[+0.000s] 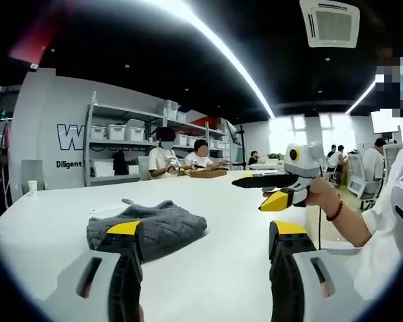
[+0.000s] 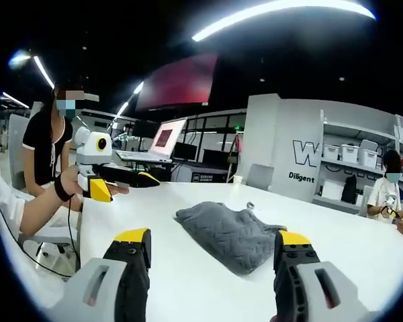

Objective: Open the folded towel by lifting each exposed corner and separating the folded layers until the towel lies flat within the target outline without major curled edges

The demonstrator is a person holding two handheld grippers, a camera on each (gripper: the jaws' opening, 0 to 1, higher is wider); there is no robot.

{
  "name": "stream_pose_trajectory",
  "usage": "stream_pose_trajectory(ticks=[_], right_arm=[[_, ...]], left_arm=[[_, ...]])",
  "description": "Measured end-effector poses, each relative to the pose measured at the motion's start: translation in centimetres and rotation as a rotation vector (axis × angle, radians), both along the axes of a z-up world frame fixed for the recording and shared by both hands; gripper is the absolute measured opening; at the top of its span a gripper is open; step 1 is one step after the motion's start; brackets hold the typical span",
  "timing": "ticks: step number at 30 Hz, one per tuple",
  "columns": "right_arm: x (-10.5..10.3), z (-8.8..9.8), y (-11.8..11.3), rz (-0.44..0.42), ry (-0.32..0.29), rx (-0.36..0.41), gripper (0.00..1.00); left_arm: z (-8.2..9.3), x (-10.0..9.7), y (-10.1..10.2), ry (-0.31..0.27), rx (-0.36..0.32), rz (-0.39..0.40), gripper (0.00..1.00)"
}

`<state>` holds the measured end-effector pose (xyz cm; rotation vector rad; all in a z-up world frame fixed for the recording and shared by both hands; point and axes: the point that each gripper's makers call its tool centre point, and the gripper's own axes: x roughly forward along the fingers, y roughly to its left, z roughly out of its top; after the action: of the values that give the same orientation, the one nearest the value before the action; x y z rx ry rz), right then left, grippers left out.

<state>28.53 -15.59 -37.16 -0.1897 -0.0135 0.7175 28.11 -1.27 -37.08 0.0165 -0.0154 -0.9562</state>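
Lying folded on the table (image 1: 47,228), the towel (image 1: 148,229); both claws gape, seemingly empty.

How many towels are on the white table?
1. The grey towel lies folded and bunched up on the white table, just ahead of both open tongs. Nothing seems to be hiding another.

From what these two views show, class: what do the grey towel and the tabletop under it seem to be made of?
Grey towel: soft woven or knitted cloth, matte; its surface shows a ribbed, wavy pattern and it slumps in loose folds. The exact fibre cannot be told.

Tabletop: a hard, smooth white surface, probably laminate or painted board; it has a faint sheen and no visible grain.
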Motion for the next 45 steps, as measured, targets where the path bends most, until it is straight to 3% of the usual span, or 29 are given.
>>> stream_pose_trajectory(ticks=[16,45], right_arm=[[1.1,0.0,-0.2,-0.005,0.015,-0.026,0.73],[2.5,0.0,0.0,-0.001,0.030,-0.035,0.72]], left_arm=[[-0.1,0.9,-0.8,0.040,0.006,-0.015,0.75],[0.2,3.0,-0.6,0.065,-0.001,0.014,0.75]])
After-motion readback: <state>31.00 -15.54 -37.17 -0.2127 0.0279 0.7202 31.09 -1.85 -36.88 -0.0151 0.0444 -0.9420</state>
